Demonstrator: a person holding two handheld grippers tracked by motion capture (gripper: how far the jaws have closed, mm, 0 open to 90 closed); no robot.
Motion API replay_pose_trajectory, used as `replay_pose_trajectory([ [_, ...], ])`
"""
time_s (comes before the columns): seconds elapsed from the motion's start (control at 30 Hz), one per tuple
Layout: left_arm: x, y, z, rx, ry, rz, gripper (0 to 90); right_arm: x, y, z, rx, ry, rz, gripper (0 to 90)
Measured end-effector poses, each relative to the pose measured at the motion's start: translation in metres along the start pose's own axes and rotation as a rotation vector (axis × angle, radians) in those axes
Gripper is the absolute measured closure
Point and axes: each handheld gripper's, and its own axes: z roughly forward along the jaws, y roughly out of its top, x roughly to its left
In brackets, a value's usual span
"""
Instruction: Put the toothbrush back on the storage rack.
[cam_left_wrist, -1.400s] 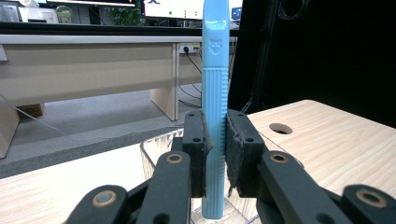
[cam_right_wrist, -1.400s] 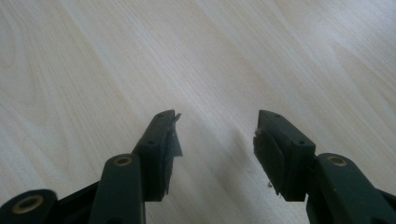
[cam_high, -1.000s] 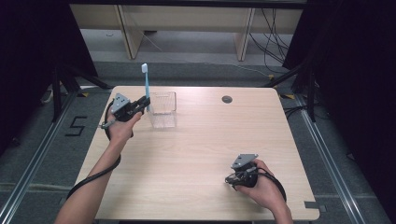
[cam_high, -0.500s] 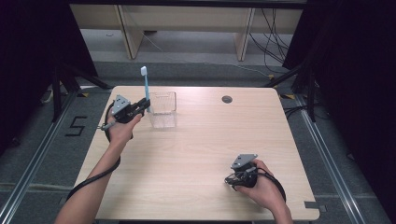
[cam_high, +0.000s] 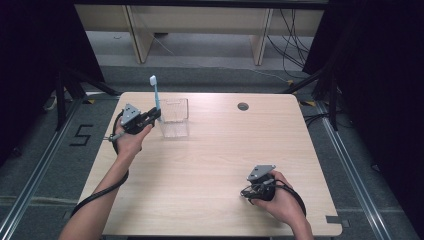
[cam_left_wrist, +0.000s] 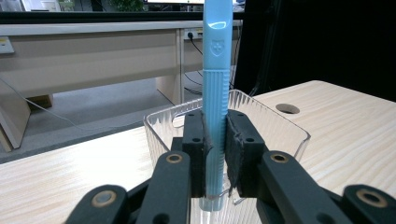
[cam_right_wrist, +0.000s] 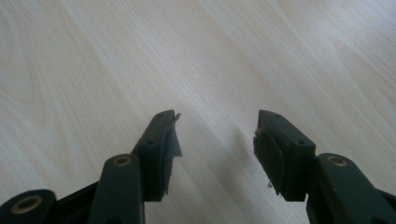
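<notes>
The left gripper (cam_left_wrist: 215, 154) has its jaws closed on the handle of a blue toothbrush (cam_left_wrist: 216, 93), held upright just before the clear container (cam_high: 174, 116), probably for insertion. The right gripper (cam_right_wrist: 217, 135) rests low over the table (cam_high: 210, 165), jaws well apart and empty, apparently idle.

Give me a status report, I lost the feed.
Left gripper shut on blue toothbrush, held upright beside clear container. Right gripper open, empty, low over table. Nothing in the way.
</notes>
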Motion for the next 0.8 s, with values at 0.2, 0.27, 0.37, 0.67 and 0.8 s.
replay_pose_trajectory([
  [0.2, -0.0005, -0.0018, -0.0008, 0.005, 0.002, -0.005, 77.9, -0.0002, 0.0000, 0.0001, -0.004, -0.001, -0.007, 48.7],
  [0.27, -0.0006, -0.0027, -0.0010, 0.000, 0.000, -0.006, 77.9, -0.0004, 0.0006, -0.0002, -0.002, 0.002, -0.010, 48.7],
  [0.37, -0.0008, -0.0031, -0.0018, 0.013, 0.002, 0.002, 77.9, 0.0007, 0.0000, 0.0006, -0.008, 0.000, 0.009, 48.7],
  [0.67, -0.0016, -0.0051, -0.0016, 0.019, 0.003, -0.001, 77.8, -0.0001, 0.0002, 0.0013, -0.012, -0.005, -0.013, 48.7],
  [0.8, -0.0017, -0.0058, -0.0018, 0.030, 0.007, 0.000, 77.8, -0.0008, -0.0002, 0.0017, -0.015, -0.009, -0.016, 48.6],
])
